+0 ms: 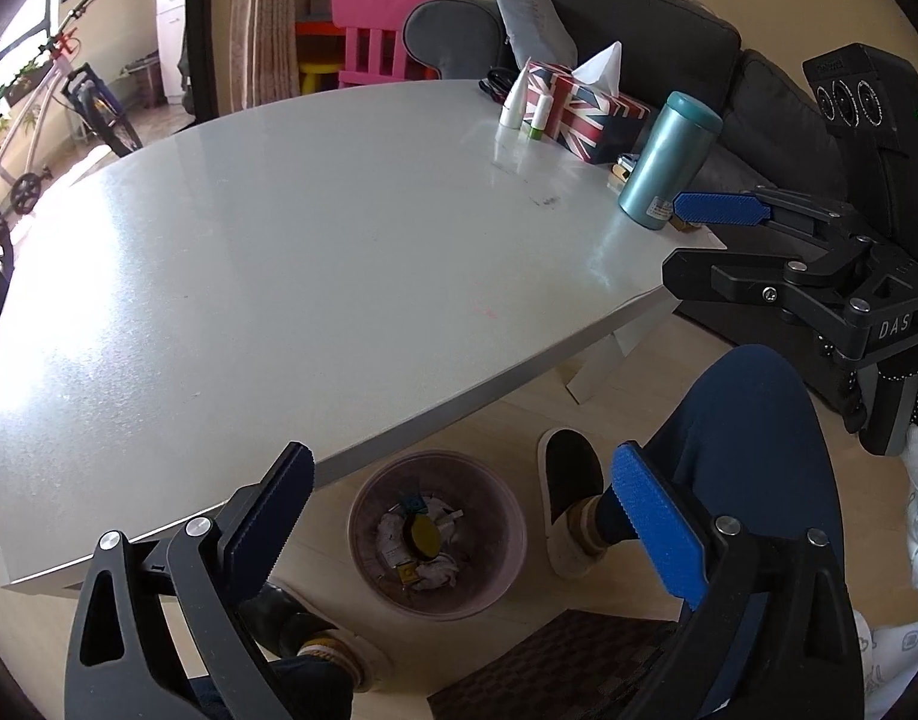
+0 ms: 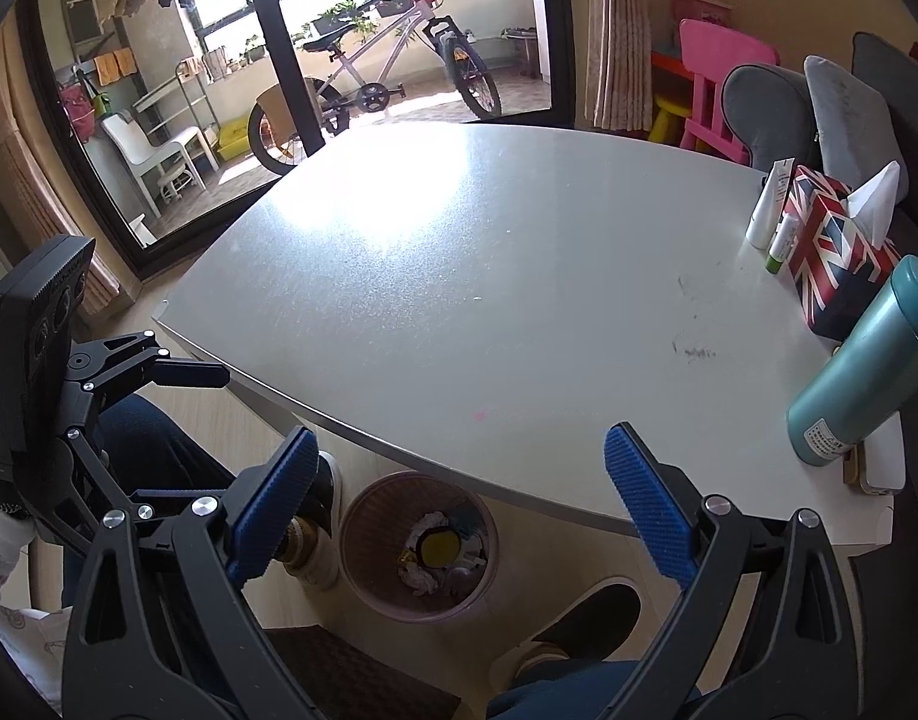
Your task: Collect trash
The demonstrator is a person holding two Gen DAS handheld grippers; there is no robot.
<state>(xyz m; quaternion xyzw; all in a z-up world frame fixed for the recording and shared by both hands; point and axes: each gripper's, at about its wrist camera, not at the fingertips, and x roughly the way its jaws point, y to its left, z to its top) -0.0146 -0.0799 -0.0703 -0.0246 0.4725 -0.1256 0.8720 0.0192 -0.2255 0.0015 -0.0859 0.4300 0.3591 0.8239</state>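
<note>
A pink waste bin (image 1: 436,531) stands on the floor under the table's near edge, holding crumpled paper, wrappers and a yellow round piece (image 1: 426,531). It also shows in the right wrist view (image 2: 419,546). My left gripper (image 1: 465,516) is open and empty, held above the bin and the table edge. My right gripper (image 2: 456,501) is open and empty, also above the bin. The right gripper shows in the left wrist view (image 1: 693,234), open, at the table's right corner. The left gripper shows in the right wrist view (image 2: 201,369), off the table's left edge.
The grey-white table (image 1: 279,276) carries a teal flask (image 1: 666,159), a Union Jack tissue box (image 1: 585,108) and small white tubes (image 1: 516,99) at its far right. My legs and slippers (image 1: 570,501) flank the bin. A dark sofa (image 1: 639,18), pink chair (image 1: 378,30) and bicycle (image 2: 387,72) stand beyond.
</note>
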